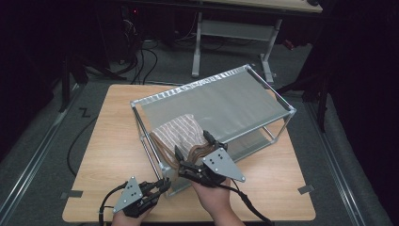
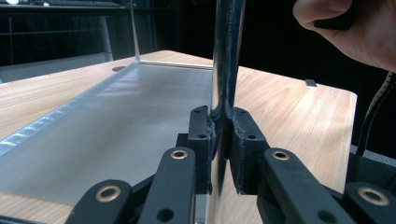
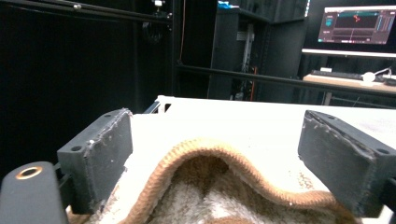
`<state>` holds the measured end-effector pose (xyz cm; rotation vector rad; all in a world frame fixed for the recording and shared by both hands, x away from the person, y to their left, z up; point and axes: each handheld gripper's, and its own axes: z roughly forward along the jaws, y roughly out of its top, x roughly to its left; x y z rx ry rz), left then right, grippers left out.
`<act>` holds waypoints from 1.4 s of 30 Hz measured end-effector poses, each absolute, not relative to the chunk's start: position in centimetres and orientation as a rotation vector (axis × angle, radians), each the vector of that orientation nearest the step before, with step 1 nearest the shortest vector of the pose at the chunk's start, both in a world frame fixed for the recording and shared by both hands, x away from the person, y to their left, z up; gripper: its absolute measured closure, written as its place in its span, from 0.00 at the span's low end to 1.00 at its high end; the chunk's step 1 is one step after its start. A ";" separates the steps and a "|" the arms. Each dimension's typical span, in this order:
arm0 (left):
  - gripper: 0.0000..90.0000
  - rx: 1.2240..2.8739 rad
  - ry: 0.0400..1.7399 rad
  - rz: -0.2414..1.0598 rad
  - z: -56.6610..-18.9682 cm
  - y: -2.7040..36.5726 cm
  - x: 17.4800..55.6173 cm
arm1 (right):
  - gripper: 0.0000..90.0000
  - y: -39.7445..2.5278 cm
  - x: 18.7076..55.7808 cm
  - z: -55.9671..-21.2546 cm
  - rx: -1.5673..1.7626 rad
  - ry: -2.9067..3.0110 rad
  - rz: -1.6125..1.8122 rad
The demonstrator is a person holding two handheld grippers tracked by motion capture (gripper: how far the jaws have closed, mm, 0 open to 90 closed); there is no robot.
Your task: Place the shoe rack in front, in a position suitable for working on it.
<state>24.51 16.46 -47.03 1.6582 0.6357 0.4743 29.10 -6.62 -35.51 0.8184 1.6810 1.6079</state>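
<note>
Right tongs [image 1: 196, 151] wide open, one jaw on each side of a folded brown towel [image 1: 181, 134], not pinching yet. Same towel [image 3: 210, 186] seen close in the right tongs' own view: thick, fuzzy, with a ribbed brown edge humped up between the jaws. Left tongs [image 1: 160, 186] shut tight on the front corner post [image 2: 226, 60] of a metal rack [image 1: 263, 84], holding it steady. Towel lying on the rack's grey top shelf at its near left corner, drooping a little over the front rail. Rack standing in the middle of the wooden table [image 1: 108, 155]. Probably soft, light and floppy, likely to sag and unfold if picked up by one layer. Best to pinch the whole thick folded edge, all layers together.
</note>
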 end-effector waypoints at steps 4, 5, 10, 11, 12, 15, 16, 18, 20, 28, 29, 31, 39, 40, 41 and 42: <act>0.89 1.656 0.622 0.493 -47.0 16.5 24.6 | 0.24 -6.6 28.8 -35.8 0.787 1.682 1.619; 0.89 1.657 0.638 0.476 -47.0 16.4 24.5 | 0.28 -6.7 28.7 -36.0 0.774 1.681 1.640; 0.89 1.659 0.640 0.476 -47.1 16.4 24.5 | 0.41 -6.4 28.9 -36.5 0.787 1.715 1.636; 0.89 1.659 0.641 0.475 -47.1 16.4 24.5 | 0.44 -6.3 29.0 -36.7 0.787 1.729 1.634; 0.89 1.661 0.641 0.473 -47.1 16.4 24.5 | 0.49 -6.2 29.0 -36.8 0.784 1.743 1.626; 0.83 1.674 0.642 0.468 -47.2 16.1 24.8 | 0.54 -5.9 29.0 -37.1 0.787 1.773 1.614; 0.83 1.671 0.643 0.473 -47.2 16.0 24.8 | 0.55 -5.8 29.0 -37.1 0.791 1.779 1.614; 0.83 1.670 0.635 0.487 -47.2 15.9 25.1 | 0.57 -5.7 29.0 -37.1 0.795 1.782 1.605; 0.86 1.665 0.644 0.491 -47.2 15.9 25.2 | 0.59 -5.7 29.0 -37.1 0.795 1.786 1.594; 0.89 1.666 0.634 0.486 -47.2 16.0 25.3 | 0.60 -5.8 29.3 -37.3 0.805 1.771 1.566; 0.89 1.663 0.631 0.475 -47.2 16.0 25.3 | 0.59 -5.9 29.3 -37.3 0.806 1.770 1.562; 0.89 1.662 0.634 0.478 -47.2 16.0 25.3 | 0.56 -6.1 29.5 -37.4 0.809 1.757 1.565; 0.89 1.663 0.656 0.472 -47.3 16.1 25.0 | 0.55 -7.4 30.4 -37.8 0.824 1.722 1.578; 0.89 1.658 0.636 0.489 -47.3 16.1 25.1 | 0.55 -7.6 30.5 -37.8 0.826 1.718 1.573; 0.89 1.662 0.658 0.474 -47.3 16.1 24.9 | 0.55 -7.9 30.7 -37.8 0.833 1.716 1.570; 0.89 1.662 0.657 0.475 -47.3 16.2 24.9 | 0.55 -8.3 30.9 -37.8 0.833 1.713 1.564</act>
